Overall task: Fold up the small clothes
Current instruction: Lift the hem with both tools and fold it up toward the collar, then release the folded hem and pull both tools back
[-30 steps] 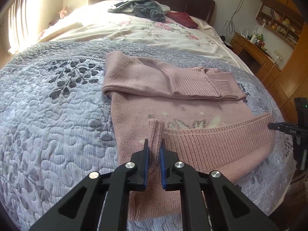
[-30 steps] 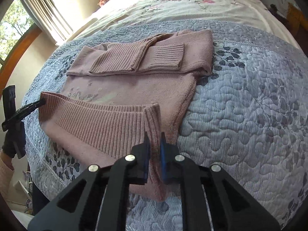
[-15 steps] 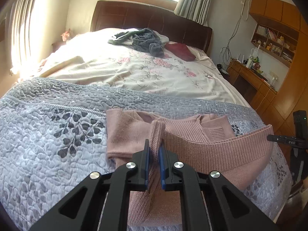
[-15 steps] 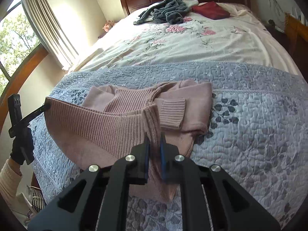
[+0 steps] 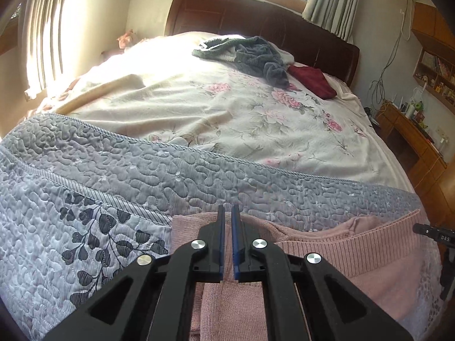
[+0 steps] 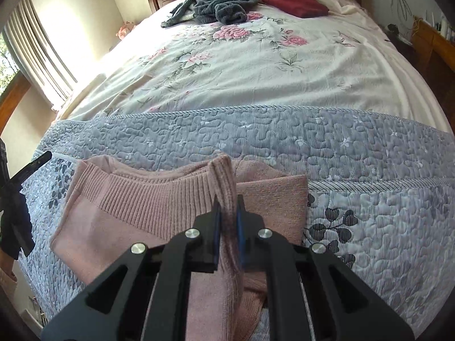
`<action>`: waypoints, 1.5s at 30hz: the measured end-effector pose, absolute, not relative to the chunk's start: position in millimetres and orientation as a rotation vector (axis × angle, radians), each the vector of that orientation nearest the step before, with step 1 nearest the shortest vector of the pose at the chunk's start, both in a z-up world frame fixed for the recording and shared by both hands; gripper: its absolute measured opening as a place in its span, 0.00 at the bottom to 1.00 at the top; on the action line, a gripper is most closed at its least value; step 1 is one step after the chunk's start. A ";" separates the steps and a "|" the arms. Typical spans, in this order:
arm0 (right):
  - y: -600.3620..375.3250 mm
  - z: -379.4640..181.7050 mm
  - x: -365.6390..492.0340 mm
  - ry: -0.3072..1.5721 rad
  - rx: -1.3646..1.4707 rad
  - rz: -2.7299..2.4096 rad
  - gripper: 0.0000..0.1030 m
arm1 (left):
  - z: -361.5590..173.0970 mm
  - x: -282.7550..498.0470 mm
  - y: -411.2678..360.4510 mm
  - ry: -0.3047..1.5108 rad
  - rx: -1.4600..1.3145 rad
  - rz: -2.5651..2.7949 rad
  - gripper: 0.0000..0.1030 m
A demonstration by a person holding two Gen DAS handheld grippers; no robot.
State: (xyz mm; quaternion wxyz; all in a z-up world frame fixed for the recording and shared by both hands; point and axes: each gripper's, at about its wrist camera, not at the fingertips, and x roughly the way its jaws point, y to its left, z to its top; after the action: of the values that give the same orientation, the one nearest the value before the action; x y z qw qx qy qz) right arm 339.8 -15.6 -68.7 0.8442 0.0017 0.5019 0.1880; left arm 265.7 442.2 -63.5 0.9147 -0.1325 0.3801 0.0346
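While my right tool pinches the sweater hem and my left tool looks nearly closed, seemingly empty, I'd lay the hem level on the quilt, then release.

The sweater's hem now lies folded toward 12 o'clock over the sleeves, and the left hand-held gripper has released it.

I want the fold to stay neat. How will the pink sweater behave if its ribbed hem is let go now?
The pink sweater looks soft and floppy: its ribbed hem bunches between the right hand-held gripper fingers. Released, it would probably drop flat rather than spring back. The textured quilt likely keeps it from sliding.
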 end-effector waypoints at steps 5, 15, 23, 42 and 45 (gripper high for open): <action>-7.5 -117.1 361.6 1.140 -0.059 0.320 0.09 | -104.9 282.9 442.7 0.905 -0.242 0.072 0.06; -19.3 -138.6 362.7 1.162 -0.019 0.334 0.09 | -158.5 294.5 427.9 1.080 -0.179 0.077 0.43; -19.8 -120.7 363.1 1.109 0.004 0.361 0.09 | -143.8 298.8 417.9 1.033 -0.184 0.031 0.08; -44.7 -117.2 322.3 1.125 0.043 0.359 0.42 | -116.7 260.4 421.7 0.931 -0.127 0.098 0.25; -53.6 -110.5 282.8 1.142 0.070 0.412 0.43 | -106.0 225.1 404.3 0.928 -0.088 0.049 0.29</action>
State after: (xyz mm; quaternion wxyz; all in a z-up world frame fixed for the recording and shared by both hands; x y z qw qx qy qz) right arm 282.8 -53.6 -110.5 0.8207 0.0330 0.5366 0.1935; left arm 225.1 404.3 -106.0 0.8931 -0.0423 0.4472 0.0235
